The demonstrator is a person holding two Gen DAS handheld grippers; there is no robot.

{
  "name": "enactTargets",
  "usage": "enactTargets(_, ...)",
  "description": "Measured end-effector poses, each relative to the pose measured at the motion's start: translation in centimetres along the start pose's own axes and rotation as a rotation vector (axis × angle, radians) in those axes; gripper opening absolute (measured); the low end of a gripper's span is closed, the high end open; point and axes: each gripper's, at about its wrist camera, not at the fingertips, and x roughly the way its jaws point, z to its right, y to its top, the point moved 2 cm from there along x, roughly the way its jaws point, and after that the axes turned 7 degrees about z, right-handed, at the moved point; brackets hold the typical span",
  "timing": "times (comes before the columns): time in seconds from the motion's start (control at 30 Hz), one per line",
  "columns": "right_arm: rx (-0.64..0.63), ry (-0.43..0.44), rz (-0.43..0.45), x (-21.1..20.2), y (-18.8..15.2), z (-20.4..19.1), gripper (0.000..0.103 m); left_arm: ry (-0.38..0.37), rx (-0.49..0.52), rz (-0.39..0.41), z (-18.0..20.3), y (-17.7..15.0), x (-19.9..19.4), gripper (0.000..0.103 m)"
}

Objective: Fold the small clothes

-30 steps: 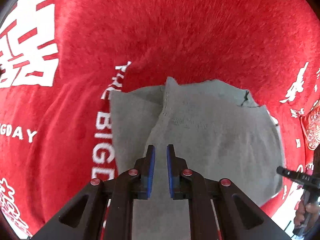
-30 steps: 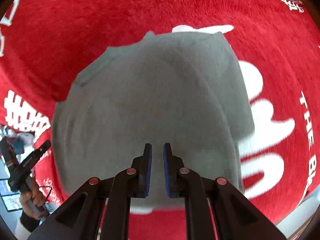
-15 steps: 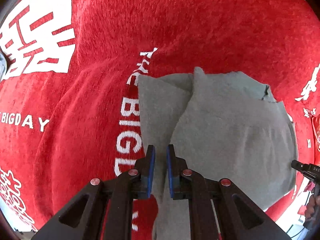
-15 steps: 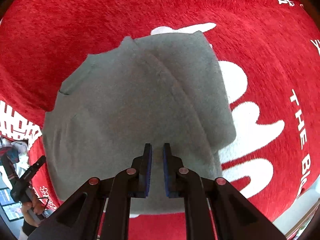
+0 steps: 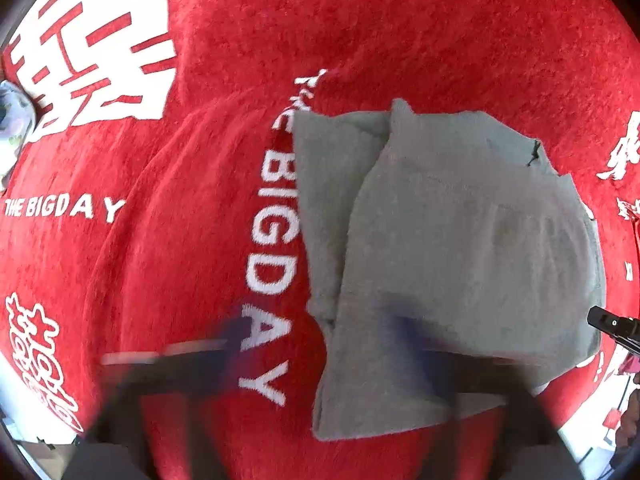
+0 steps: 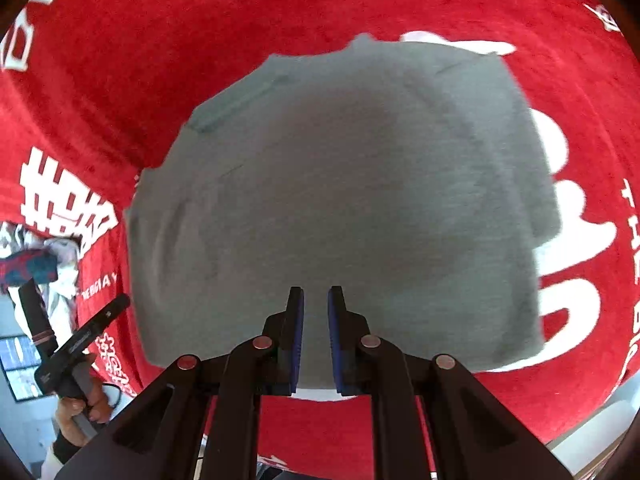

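Lying on one red cloth (image 5: 400, 20) with white lettering is one grey garment (image 5: 460, 248), folded, its layers overlapping along the left edge. Counted: one garment, one cloth, two grippers, one hand.

Left gripper (image 5: 332, 344): its jaws have just been opening and now stand wide apart, one finger (image 5: 236, 340) over the cloth, the other over the garment. Both are smeared by motion blur, so contact with the fabric is hard to judge; nothing appears to be held between them.

Right gripper (image 6: 316, 312): jaws nearly together, only a narrow slit between the blue pads (image 6: 297, 320). It sits above the garment's near edge; no fabric shows in the slit.

In the right wrist view, a hand (image 6: 78, 404) grips a black handle at lower left, partly cut off. Clutter beyond the cloth's edge there is too small to identify
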Motion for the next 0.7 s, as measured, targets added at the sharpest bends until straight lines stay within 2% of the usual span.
enactTargets(0.03,-0.004,0.012,-0.008,0.3,0.0,-0.6,0.014,0.022,0.013,0.029,0.0,-0.1,-0.5,0.103)
enactTargets(0.1,-0.008,0.028,-0.019,1.0,0.0,-1.6,0.015,0.016,0.032,0.028,0.1,-0.3,-0.7,0.103)
enactTargets(0.17,-0.014,0.043,-0.036,1.7,0.1,-2.7,0.031,0.014,0.019,0.027,-0.1,-0.3,-0.7,0.103)
enactTargets(0.2,-0.018,0.050,-0.039,2.0,0.2,-3.4,0.048,0.022,0.008,0.030,-0.3,-0.3,-0.8,0.103)
enactTargets(0.23,-0.029,0.068,-0.033,2.3,0.4,-4.5,0.053,0.034,-0.001,0.031,-0.5,-0.1,-0.8,0.103)
enactTargets(0.27,-0.041,0.079,-0.032,2.5,0.5,-5.3,0.053,0.048,-0.012,0.031,-0.8,0.0,-0.8,0.103)
enactTargets(0.37,-0.083,0.145,-0.028,3.6,1.4,-8.9,0.051,0.091,-0.060,0.032,-2.0,0.3,-0.7,0.103)
enactTargets(0.4,-0.096,0.168,-0.024,4.0,1.8,-10.2,0.044,0.095,-0.076,0.027,-2.4,0.4,-0.4,0.103)
enactTargets(0.43,-0.107,0.192,-0.023,4.7,2.2,-11.6,0.031,0.100,-0.093,0.017,-2.9,0.5,0.0,0.103)
enactTargets(0.5,-0.126,0.225,-0.027,6.3,2.9,-14.1,0.016,0.103,-0.108,0.003,-3.6,0.6,0.6,0.103)
enactTargets(0.6,-0.113,0.247,-0.037,9.3,4.0,-17.0,0.013,0.110,-0.108,-0.013,-4.6,0.6,1.3,0.103)
enactTargets(0.7,-0.112,0.258,-0.043,11.4,4.9,-18.5,0.013,0.077,-0.114,-0.022,-5.5,0.3,1.7,0.103)
